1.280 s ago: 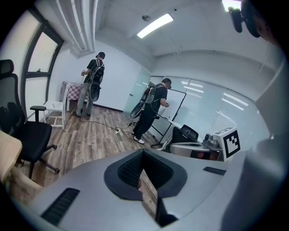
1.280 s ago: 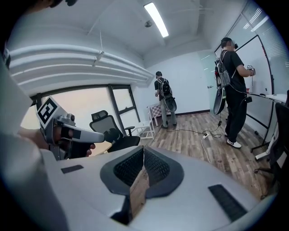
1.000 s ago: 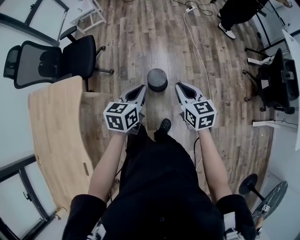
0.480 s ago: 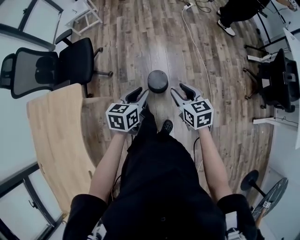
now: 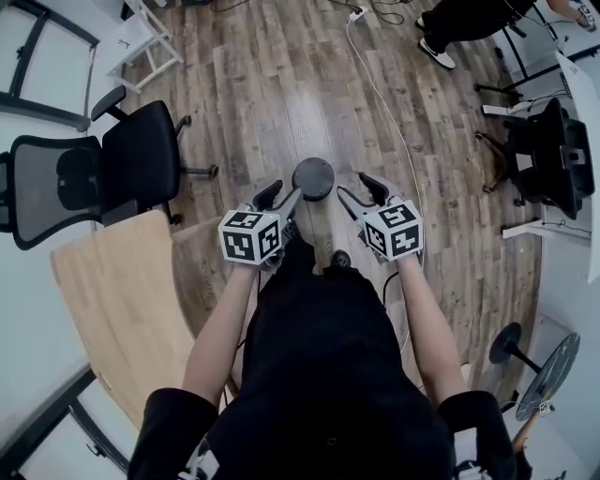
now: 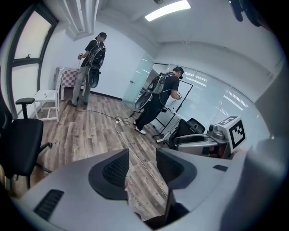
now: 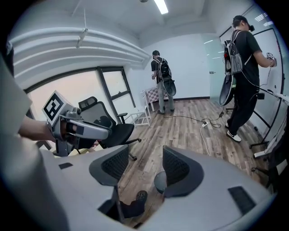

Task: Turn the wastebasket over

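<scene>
Dark wastebasket [image 5: 313, 178] stands on the floor. Left claw [image 5: 280, 197] and right claw [image 5: 361, 190] flank it, just short, jaws opening with nothing gripped, likely readying a two-sided grab.

The wood-plank floor [image 5: 272, 84] carries the dark round wastebasket [image 5: 313, 178] near the middle of the head view; at its nine o'clock stands a black office chair [image 5: 141, 155], and at seven o'clock a pale wooden worktop [image 5: 112, 291]. A white cable [image 5: 382, 108] lies along the boards, passing the wastebasket at two o'clock and reaching a power strip [image 5: 356, 13] near twelve; a second black chair [image 5: 548, 145] stands at three o'clock, and a white side table [image 5: 141, 37] at eleven.
</scene>
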Available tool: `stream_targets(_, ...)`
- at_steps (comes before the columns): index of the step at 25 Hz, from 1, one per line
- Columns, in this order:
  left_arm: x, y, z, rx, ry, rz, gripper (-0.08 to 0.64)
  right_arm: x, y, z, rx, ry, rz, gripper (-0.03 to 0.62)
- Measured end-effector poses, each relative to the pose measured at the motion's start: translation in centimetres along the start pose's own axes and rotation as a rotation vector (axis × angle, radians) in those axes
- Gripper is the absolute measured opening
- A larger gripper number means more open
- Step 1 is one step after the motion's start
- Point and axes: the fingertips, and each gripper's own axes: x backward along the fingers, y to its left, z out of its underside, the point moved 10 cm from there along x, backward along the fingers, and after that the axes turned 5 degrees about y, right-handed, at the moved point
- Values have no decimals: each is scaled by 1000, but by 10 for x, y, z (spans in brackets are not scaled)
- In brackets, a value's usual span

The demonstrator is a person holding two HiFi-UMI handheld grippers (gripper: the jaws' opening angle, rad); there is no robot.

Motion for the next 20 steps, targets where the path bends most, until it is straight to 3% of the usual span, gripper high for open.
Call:
stream_targets(9,-38,50,1,-4,113,65,218,-49,-8,10,-39,85,-6,230)
stream_targets(20,-90,88,33,73,194,47,232,-112,-40,27,17,213,-69,235)
